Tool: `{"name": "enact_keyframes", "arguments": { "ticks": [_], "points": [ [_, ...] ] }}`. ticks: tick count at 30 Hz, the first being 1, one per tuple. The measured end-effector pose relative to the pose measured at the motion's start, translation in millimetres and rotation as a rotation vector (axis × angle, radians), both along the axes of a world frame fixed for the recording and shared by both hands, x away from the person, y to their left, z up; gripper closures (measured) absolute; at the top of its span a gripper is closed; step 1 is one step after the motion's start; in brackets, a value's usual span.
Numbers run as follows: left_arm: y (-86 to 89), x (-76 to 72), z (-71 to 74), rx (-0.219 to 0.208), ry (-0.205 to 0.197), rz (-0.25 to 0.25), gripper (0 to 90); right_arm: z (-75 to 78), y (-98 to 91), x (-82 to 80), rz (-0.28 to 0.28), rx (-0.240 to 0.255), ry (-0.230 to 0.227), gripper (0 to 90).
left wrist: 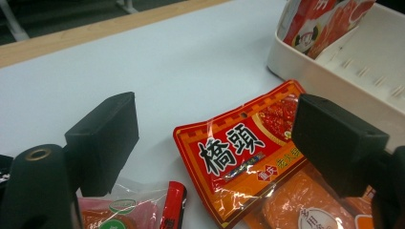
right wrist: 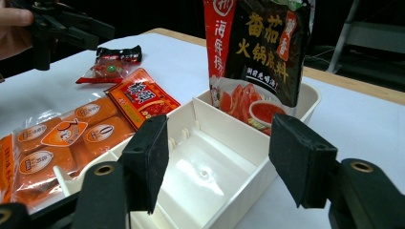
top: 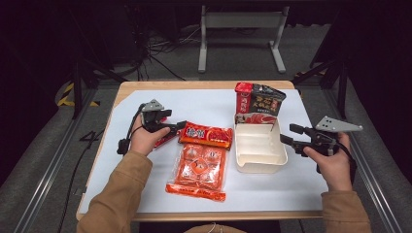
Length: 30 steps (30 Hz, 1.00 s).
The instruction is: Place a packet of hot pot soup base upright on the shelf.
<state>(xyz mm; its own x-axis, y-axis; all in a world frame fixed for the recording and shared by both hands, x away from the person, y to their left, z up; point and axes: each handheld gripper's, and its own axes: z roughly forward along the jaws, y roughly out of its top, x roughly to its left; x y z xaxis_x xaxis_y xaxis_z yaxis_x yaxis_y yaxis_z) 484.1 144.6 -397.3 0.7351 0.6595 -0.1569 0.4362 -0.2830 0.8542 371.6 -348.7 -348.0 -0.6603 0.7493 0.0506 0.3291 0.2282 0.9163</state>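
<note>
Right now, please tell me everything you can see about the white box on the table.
The white box is a rectangular open tray that looks like plastic, with plain smooth walls and small ridges inside them that mark off compartments. It sits flat on the pale table cover, right of the middle. Its far compartment holds two sauce packets standing upright; the rest is empty. The right gripper hovers at its right rim with jaws open, holding nothing. A red flat packet lies just left of it; contact is unclear.

An orange pack [top: 198, 170] lies near the middle of the table [top: 141, 194]. A black pouch [top: 259, 104] stands far right. A grey frame [top: 240, 22] stands beyond.
</note>
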Motion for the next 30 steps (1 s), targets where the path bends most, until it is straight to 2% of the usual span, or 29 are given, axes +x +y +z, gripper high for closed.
{"name": "enact_keyframes", "arguments": {
  "ticks": [4,7,9,11,16,18,22,24,28,30],
  "points": [
    [-3.9,6.8,-7.4,0.016,0.046,0.015,20.9,-1.4,1.1,1.2,-0.001,-0.003,0.0,38.8],
    [-5.4,10.2,-11.5,0.021,0.057,0.021,22.8,-2.5,1.7,1.8,0.001,-0.006,0.002,38.7],
    [-6.9,11.2,-14.3,0.02,0.08,0.022,23.7,-3.0,1.9,2.0,0.001,-0.005,0.005,38.7],
    [-8.3,13.1,-17.1,0.044,0.092,0.01,26.3,-3.5,2.0,2.3,0.001,-0.002,0.009,38.6],
    [-12.4,18.0,-26.3,0.068,0.132,0.009,31.6,-6.5,4.0,3.7,0.004,0.002,0.016,37.2],
    [-14.3,19.7,-30.6,0.062,0.156,0.004,32.0,-8.1,5.7,4.4,0.006,0.001,0.018,36.2],
    [-17.5,22.8,-37.3,0.083,0.185,-0.021,33.1,-10.2,7.8,5.9,0.009,-0.001,0.027,36.1],
    [-19.0,23.8,-41.0,0.074,0.209,-0.028,34.7,-11.3,8.5,6.5,0.011,-0.005,0.03,36.0],
    [-21.9,24.3,-44.0,0.083,0.214,-0.034,35.7,-12.6,9.6,7.0,0.014,-0.011,0.033,36.0],
    [-24.7,23.9,-45.5,0.072,0.225,-0.042,35.9,-13.1,11.2,7.2,0.017,-0.011,0.036,35.7]
  ]
}}
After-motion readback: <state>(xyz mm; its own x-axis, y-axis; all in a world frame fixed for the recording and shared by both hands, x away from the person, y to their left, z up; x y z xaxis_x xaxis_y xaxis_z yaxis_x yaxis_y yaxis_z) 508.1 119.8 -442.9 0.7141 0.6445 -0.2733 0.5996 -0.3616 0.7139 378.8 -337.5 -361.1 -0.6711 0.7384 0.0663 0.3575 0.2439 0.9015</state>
